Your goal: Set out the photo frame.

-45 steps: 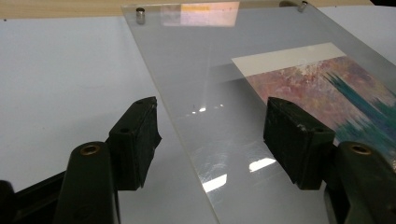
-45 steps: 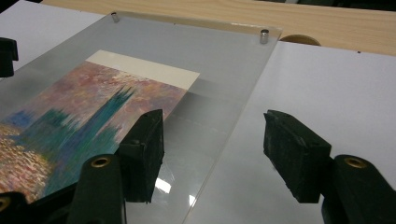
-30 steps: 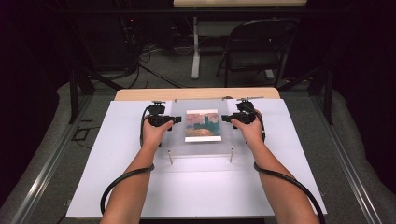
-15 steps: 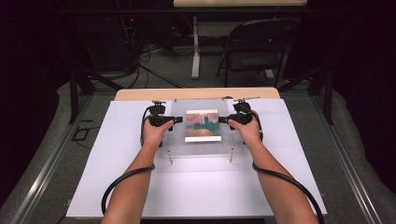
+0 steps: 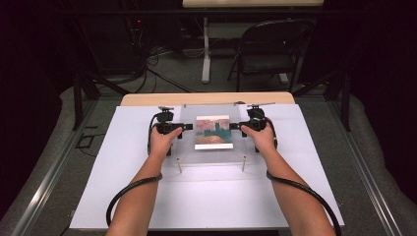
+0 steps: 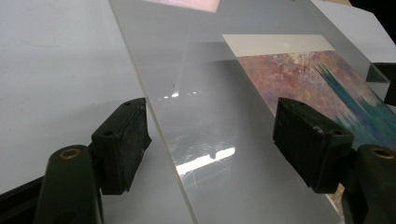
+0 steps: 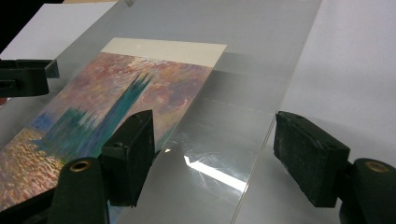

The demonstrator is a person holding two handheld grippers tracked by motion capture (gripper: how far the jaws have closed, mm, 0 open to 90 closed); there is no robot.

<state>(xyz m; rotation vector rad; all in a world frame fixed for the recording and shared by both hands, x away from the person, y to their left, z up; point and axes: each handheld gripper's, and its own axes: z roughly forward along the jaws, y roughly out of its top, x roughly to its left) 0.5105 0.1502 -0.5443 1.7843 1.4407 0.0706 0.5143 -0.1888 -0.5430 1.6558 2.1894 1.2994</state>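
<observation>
Both tongs, L (image 5: 188, 127) & R (image 5: 235, 126), just opened, straddling acrylic sheet (image 5: 211, 156) edges.

Both sets of jaws have just been opening. The left gripper (image 6: 212, 154) now stands wide astride the left edge of the clear acrylic sheet (image 6: 219, 116), pads off it; the right gripper (image 7: 212, 156) likewise at the right edge.

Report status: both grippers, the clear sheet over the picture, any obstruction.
Left gripper and right gripper open, jaws just widened, straddling opposite edges of the clear sheet, pads off it. Sheet covers the picture. Nothing in the way.
</observation>
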